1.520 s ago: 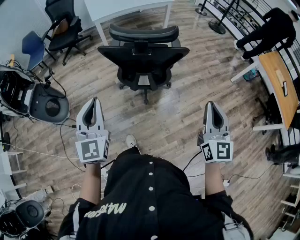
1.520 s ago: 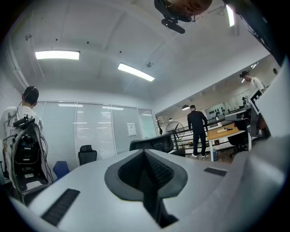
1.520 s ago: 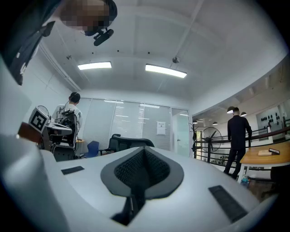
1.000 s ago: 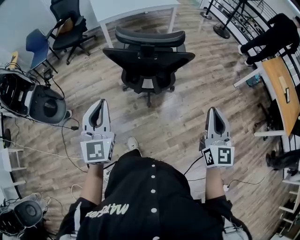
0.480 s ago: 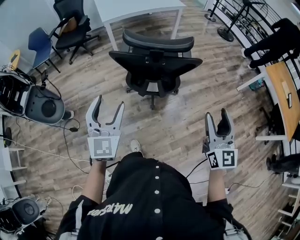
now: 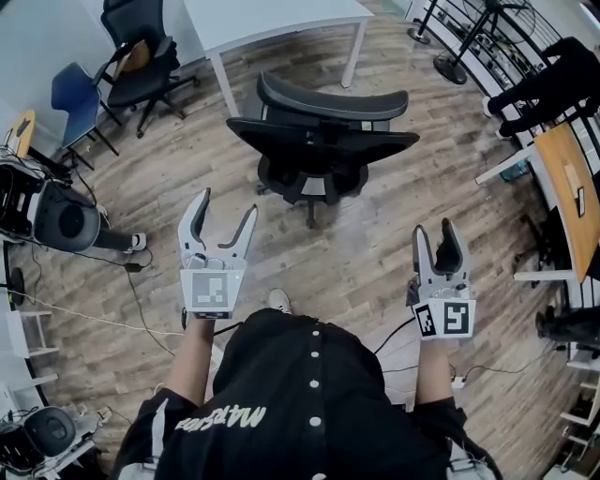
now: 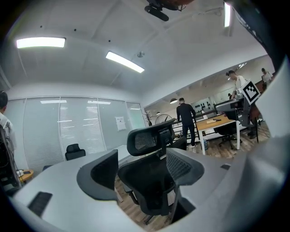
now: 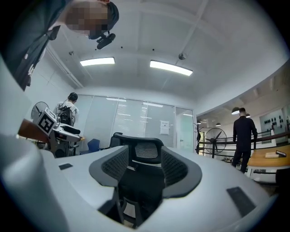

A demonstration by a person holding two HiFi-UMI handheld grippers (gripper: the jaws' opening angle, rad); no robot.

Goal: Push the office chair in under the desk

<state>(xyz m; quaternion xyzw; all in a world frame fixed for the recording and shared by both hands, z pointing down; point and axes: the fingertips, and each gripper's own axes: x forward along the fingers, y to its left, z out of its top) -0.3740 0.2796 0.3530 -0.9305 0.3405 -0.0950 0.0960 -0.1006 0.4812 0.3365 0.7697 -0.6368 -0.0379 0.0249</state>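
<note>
The black mesh office chair [image 6: 323, 141] stands on the wood floor with its back toward me, just in front of the white desk [image 6: 281, 19]. My left gripper [image 6: 228, 206] is held out short of the chair and to its left. Its jaws have just been opening and stand wide with nothing between them. My right gripper [image 6: 435, 230] is short of the chair and to its right, open more narrowly after opening and easing in a little, also empty. The chair [image 7: 154, 174] fills the gap between the left fingers [image 7: 97, 174]. In the right gripper view the chair [image 8: 138, 176] is framed likewise.
A black chair [image 6: 141, 47] and a blue chair [image 6: 75, 94] stand at the back left. A round grey machine [image 6: 56, 220] with cables [image 6: 94, 319] sits on the left. At the right are a wooden desk [image 6: 572, 178], a person in black [image 6: 553, 84] and a fan stand [image 6: 459, 56].
Both grippers went from shut to open, the left one wider. They have moved forward toward the chair, which now lies nearer in the head view.
</note>
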